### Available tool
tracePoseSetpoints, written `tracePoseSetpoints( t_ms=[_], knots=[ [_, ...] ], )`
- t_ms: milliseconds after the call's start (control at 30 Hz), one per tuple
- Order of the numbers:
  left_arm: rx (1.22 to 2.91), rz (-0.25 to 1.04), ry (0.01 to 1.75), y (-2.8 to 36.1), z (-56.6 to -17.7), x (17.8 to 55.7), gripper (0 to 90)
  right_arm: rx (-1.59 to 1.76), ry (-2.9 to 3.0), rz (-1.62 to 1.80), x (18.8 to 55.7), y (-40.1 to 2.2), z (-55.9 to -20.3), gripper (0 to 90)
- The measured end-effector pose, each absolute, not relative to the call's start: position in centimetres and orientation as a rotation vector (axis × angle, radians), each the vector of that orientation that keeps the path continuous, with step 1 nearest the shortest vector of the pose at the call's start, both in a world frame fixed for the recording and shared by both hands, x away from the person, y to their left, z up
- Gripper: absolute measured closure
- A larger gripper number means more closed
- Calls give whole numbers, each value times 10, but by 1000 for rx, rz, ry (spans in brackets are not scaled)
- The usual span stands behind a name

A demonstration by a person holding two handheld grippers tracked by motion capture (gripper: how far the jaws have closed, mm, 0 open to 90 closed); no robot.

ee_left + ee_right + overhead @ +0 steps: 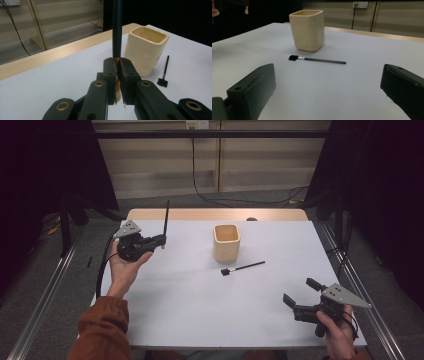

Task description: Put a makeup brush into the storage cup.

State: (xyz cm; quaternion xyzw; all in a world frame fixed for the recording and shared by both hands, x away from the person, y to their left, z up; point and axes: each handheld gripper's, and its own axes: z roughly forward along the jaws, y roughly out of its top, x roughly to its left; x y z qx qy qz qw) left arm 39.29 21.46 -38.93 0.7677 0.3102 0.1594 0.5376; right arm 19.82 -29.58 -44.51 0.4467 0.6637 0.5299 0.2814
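cup (227,242) behind flat brush (242,268), on table (200,305)

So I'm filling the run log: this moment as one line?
left gripper: shut on upright brush | right gripper: open, idle | second brush: on table beside cup

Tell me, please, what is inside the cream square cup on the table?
In the cream cup, the high view shows pale inner walls near the rim and nothing sticking out. Its bottom is hidden by the walls, so a small thing could lie there unseen. One black brush lies beside it.
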Motion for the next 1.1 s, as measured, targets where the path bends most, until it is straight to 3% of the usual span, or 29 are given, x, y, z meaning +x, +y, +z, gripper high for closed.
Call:
tracePoseSetpoints(
  t_ms=[400,1100],
  knots=[
    [1775,323,701,215,-388,370,843,1198,1781,1414,198,-296,-445,0],
    [1800,199,562,182,-390,334,843,1190,1786,1424,200,-295,-445,0]
  ],
)
